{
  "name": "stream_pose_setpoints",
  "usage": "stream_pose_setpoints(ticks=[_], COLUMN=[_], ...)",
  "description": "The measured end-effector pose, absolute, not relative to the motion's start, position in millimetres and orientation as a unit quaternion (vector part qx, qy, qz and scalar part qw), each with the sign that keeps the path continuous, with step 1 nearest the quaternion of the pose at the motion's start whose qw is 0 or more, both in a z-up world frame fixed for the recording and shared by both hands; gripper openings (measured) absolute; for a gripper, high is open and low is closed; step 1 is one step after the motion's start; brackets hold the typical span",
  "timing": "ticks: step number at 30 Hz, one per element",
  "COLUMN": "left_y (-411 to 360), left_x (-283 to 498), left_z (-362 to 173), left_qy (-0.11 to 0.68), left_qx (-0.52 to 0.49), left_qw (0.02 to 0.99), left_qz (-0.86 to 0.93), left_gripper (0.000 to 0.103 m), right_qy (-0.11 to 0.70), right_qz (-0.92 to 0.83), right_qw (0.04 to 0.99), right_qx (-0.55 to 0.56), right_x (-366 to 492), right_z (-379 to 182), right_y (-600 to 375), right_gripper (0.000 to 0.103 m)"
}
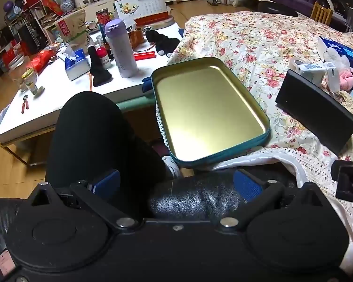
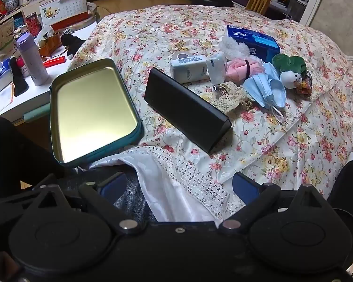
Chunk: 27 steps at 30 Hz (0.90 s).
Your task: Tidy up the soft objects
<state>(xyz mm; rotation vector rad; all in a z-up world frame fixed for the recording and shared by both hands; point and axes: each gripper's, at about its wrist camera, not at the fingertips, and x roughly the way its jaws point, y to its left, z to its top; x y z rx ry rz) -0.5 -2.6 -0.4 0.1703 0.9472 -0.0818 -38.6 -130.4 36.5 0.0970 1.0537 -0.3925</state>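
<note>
An empty teal tin with a gold inside lies on the floral bedspread, also in the right wrist view. A heap of soft things lies further back: blue face masks, a green and white plush toy, a pink cloth roll, white fluff and beige lace. My left gripper is open and empty, low in front of the tin. My right gripper is open and empty above a white lace cloth, well short of the heap.
A long black box lies between tin and heap. Two white packets and a blue tissue box sit by the heap. A cluttered white table with a lilac flask stands left. The person's black knee is near my left gripper.
</note>
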Motion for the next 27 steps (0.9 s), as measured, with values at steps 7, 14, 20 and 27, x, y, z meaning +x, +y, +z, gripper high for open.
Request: stream_pose_setpoints(ticks=[7,14,20,27], left_y=[-6.0,-1.0,-1.0,-1.2], left_x=[-0.4,-1.6,-1.6,-0.8], left_z=[-4.0,-2.2,-1.4,-2.2], left_qy=[0.465,0.469,0.469,0.472], left_qx=[0.071,0.068,0.068,0.068], left_qw=[0.881,0.879,0.879,0.878], left_qz=[-0.046,-0.048,-0.048,-0.047], left_gripper=[0.100,0.100,0.100,0.100], right_qy=[0.499,0.502,0.502,0.502], right_qz=[-0.183,-0.182,-0.184,-0.183], right_qw=[0.846,0.844,0.845,0.844], right_qx=[0.043,0.042,0.039,0.039], right_x=[-40.8,-41.3,-40.3,-40.4], right_z=[35.8,37.9,34.0,33.5], right_y=[-127.2,-133.2,-127.2,-127.2], right_gripper=[0.097,0.097,0.097,0.097])
